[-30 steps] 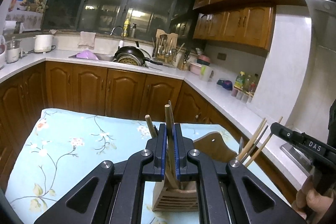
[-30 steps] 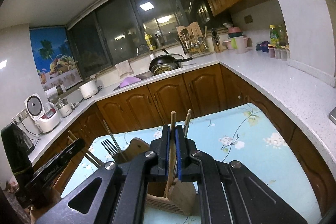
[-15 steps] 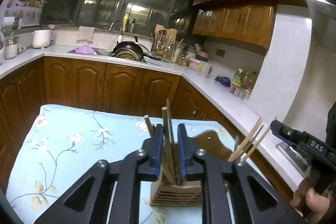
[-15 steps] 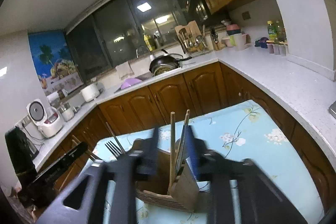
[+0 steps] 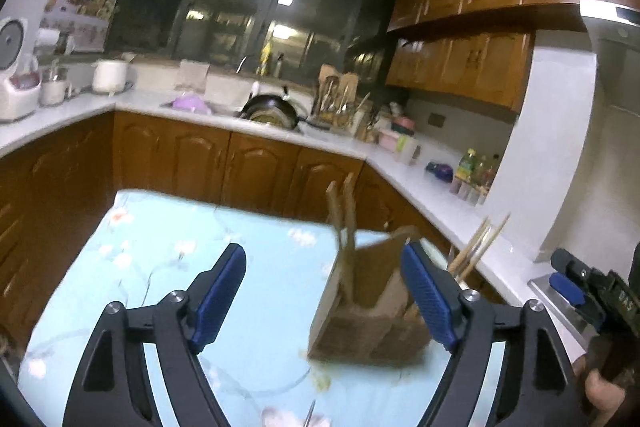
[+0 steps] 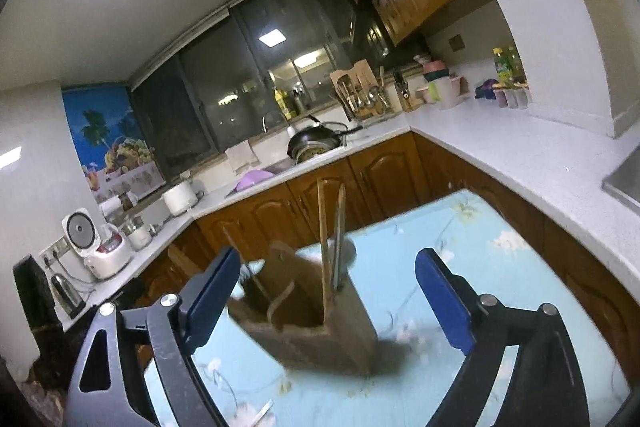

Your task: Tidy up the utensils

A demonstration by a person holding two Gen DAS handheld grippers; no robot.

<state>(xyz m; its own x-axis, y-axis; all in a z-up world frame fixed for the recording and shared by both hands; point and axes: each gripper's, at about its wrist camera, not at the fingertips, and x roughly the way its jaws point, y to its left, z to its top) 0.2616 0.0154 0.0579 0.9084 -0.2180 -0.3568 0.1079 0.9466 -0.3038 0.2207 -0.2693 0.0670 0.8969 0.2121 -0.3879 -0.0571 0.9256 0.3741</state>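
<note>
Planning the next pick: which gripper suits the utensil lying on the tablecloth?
Left, probably. Both jaws have just been opening and hold nothing; the utensil lies centred before the left gripper, but off to one side of the right gripper.

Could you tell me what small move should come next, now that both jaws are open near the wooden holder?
Probably reach for the loose utensil lying on the tablecloth. Both the left gripper and right gripper have just opened, and the sticks stand in the wooden holder with nothing gripped.
</note>
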